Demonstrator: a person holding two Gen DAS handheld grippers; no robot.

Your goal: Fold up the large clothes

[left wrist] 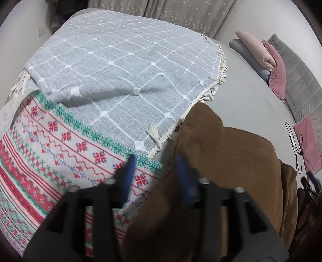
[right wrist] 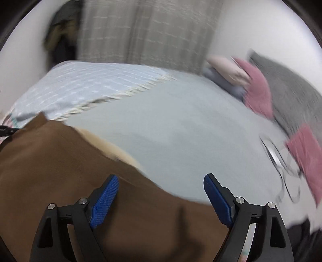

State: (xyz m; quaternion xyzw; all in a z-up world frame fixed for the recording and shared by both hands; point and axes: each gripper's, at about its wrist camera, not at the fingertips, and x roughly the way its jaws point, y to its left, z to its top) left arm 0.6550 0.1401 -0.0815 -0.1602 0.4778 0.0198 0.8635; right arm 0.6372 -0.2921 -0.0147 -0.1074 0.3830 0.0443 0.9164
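Note:
A large brown garment (left wrist: 221, 165) lies bunched on the grey bed sheet (left wrist: 251, 94). My left gripper (left wrist: 156, 161) is open and empty, with blue pads, hovering over the garment's left edge where it meets a patterned cloth. The garment also shows in the right wrist view (right wrist: 60, 165), with a cream lining (right wrist: 112, 149) along its upper edge. My right gripper (right wrist: 161, 181) is wide open and empty above the garment's right edge; that view is motion-blurred. The right gripper also peeks in at the edge of the left wrist view (left wrist: 312, 181).
A light blue checked blanket with tassels (left wrist: 124, 66) lies behind. A red, green and white patterned cloth (left wrist: 50, 153) lies left. Pink and grey pillows (left wrist: 275, 66) and a grey quilt (left wrist: 301, 80) sit right, with a black cable (left wrist: 295, 145). Curtains (left wrist: 181, 12) hang behind.

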